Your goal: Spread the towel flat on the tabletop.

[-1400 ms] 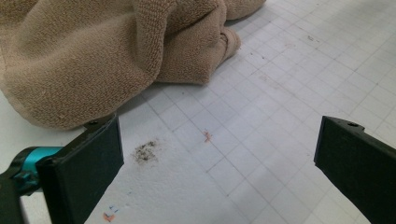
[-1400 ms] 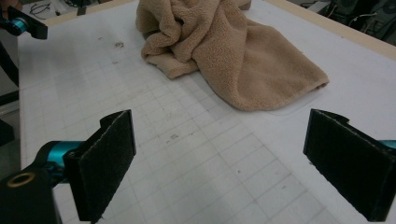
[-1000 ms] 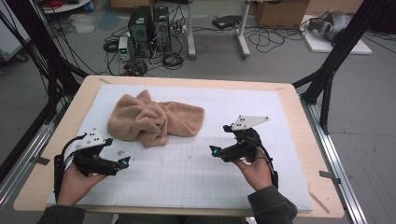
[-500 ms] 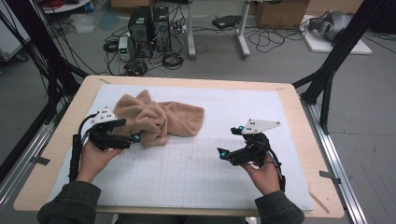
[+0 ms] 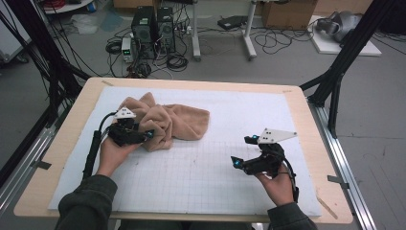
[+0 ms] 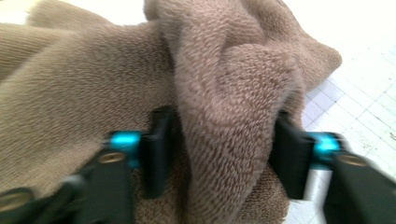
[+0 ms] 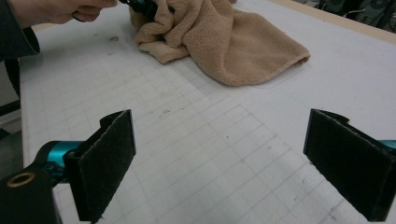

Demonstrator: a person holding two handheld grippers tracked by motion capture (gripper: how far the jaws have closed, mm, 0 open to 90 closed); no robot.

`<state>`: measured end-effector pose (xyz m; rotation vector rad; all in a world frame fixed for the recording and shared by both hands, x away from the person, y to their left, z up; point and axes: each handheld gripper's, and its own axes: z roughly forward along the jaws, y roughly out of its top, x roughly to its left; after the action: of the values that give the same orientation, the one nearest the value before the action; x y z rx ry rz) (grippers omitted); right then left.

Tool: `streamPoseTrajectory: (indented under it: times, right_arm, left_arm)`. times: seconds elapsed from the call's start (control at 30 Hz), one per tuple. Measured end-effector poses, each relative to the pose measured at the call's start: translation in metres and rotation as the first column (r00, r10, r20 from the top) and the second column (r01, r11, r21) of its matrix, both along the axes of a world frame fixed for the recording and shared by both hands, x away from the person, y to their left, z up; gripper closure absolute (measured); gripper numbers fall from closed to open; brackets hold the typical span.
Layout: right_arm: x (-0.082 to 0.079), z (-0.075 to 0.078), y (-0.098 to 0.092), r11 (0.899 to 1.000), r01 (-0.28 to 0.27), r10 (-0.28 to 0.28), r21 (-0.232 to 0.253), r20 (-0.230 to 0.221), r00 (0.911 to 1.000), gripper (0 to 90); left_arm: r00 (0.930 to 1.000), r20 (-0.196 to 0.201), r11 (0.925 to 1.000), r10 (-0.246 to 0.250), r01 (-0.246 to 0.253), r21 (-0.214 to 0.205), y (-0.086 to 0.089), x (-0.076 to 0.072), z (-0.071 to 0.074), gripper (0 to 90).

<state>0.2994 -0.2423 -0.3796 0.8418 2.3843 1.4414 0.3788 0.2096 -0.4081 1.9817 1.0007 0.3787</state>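
Towel [image 5: 167, 123] bunching upper left on counter [image 5: 297, 103]; left gripper [image 6: 219, 154] jaws just closing on a fold, pads pressing; right gripper [image 5: 239, 155] jaws gaping wide over bare grid, lower right.

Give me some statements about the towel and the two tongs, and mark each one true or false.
1. A fold of the brown towel lies between the jaws of the left tongs. True; the jaws have just been closing on it.
2. The right tongs hold the towel. False; they are open over the bare grid mat.
3. The towel is folded flat. False; it lies crumpled.
4. The towel lies on the left half of the mat. True.
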Motion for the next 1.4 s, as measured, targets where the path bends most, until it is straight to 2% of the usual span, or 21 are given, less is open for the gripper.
streamPoseTrajectory:
  times: [0.03,0.07,0.1,0.13,0.23,0.37,0.5,0.6,0.67,0.73,0.9,1.03,1.07,1.13,1.2,1.23,1.3,1.33,1.37,1.4]
  right_arm:
    - [0.0,-0.001,-0.001,1.0,0.004,-0.004,0.003,-0.001,1.0,8.3]
    - [0.0,-0.004,-0.004,1.0,0.008,-0.008,0.008,-0.003,1.0,8.3]
    - [0.0,-0.004,-0.004,1.0,0.008,-0.008,0.008,-0.003,1.0,8.3]
    - [0.0,-0.006,-0.007,1.0,0.014,-0.014,0.011,-0.004,0.9999,8.3]
    - [-0.001,-0.007,-0.009,1.0,0.019,-0.019,0.011,-0.004,0.9998,8.3]
    - [-0.002,-0.007,-0.014,0.999,0.033,-0.033,0.021,0.0,0.9994,8.3]
    - [-0.002,-0.005,-0.015,0.999,0.034,-0.034,0.023,0.005,0.9994,8.3]
    - [-0.003,-0.004,-0.014,0.999,0.03,-0.03,0.021,0.012,0.9995,8.3]
    - [-0.004,-0.002,-0.014,0.999,0.03,-0.03,0.02,0.012,0.9995,8.3]
    - [-0.005,0.0,-0.015,0.999,0.03,-0.03,0.017,0.016,0.9994,8.3]
    - [-0.01,0.006,-0.016,1.0,0.026,-0.026,0.01,0.035,0.999,8.3]
    - [-0.015,0.008,-0.018,1.0,0.026,-0.026,0.01,0.043,0.9987,8.3]
    - [-0.015,0.008,-0.018,1.0,0.026,-0.026,0.01,0.043,0.9987,8.3]
    - [-0.015,0.007,-0.018,1.0,0.025,-0.026,0.008,0.044,0.9987,8.3]
    - [-0.014,0.005,-0.017,1.0,0.022,-0.022,0.008,0.036,0.9991,8.3]
    - [-0.013,0.002,-0.016,1.0,0.017,-0.017,0.004,0.028,0.9995,8.3]
    - [-0.011,-0.002,-0.014,1.0,0.011,-0.011,0.0,0.017,0.9998,8.3]
    - [-0.009,-0.004,-0.012,1.0,0.008,-0.008,-0.003,0.012,0.9999,8.3]
    - [-0.007,-0.006,-0.009,1.0,0.001,-0.001,-0.012,0.007,1.0,8.3]
    - [-0.007,-0.006,-0.009,1.0,0.001,-0.001,-0.012,0.007,1.0,8.3]
  left_arm:
    - [1.0,0.0,1.0,-0.003,0.003,0.0,-0.001,0.0,-0.001,61.1]
    - [1.0,-0.001,0.9999,-0.01,0.01,-0.003,-0.002,0.0,-0.001,71.7]
    - [0.9999,0.001,0.9999,-0.01,0.01,-0.004,-0.003,0.0,-0.001,71.7]
    - [0.9999,0.002,0.9999,-0.01,0.01,-0.003,-0.003,-0.002,0.001,76.4]
    - [0.9998,0.005,0.9997,-0.018,0.018,-0.014,-0.004,-0.006,0.006,77.8]
    - [0.9991,0.012,0.9969,-0.042,0.042,-0.067,-0.006,-0.016,0.018,78.9]
    - [0.9955,0.029,0.9921,-0.09,0.092,-0.085,-0.016,-0.027,0.031,79.0]
    - [0.9895,0.041,0.9844,-0.138,0.142,-0.104,-0.028,-0.037,0.04,79.1]
    - [0.9822,0.048,0.9785,-0.182,0.185,-0.09,-0.037,-0.045,0.046,79.1]
    - [0.9734,0.05,0.9695,-0.224,0.227,-0.092,-0.048,-0.054,0.051,79.2]
    - [0.94,0.072,0.9401,-0.334,0.337,-0.049,-0.074,-0.077,0.06,79.3]
    - [0.9151,0.083,0.9167,-0.395,0.398,-0.033,-0.086,-0.094,0.06,79.3]
    - [0.9126,0.094,0.9158,-0.398,0.401,-0.017,-0.088,-0.098,0.058,79.3]
    - [0.9162,0.102,0.9218,-0.388,0.385,0.043,-0.088,-0.099,0.051,79.2]
    - [0.9265,0.083,0.9297,-0.367,0.363,0.064,-0.085,-0.096,0.039,79.0]
    - [0.9318,0.071,0.9338,-0.356,0.352,0.066,-0.082,-0.094,0.033,78.6]
    - [0.937,0.057,0.9386,-0.345,0.343,0.036,-0.076,-0.091,0.024,75.8]
    - [0.939,0.054,0.9405,-0.34,0.339,0.028,-0.074,-0.091,0.021,72.1]
    - [0.9401,0.053,0.9416,-0.337,0.336,0.02,-0.072,-0.092,0.019,61.7]
    - [0.9407,0.05,0.942,-0.336,0.335,0.018,-0.071,-0.093,0.018,61.7]
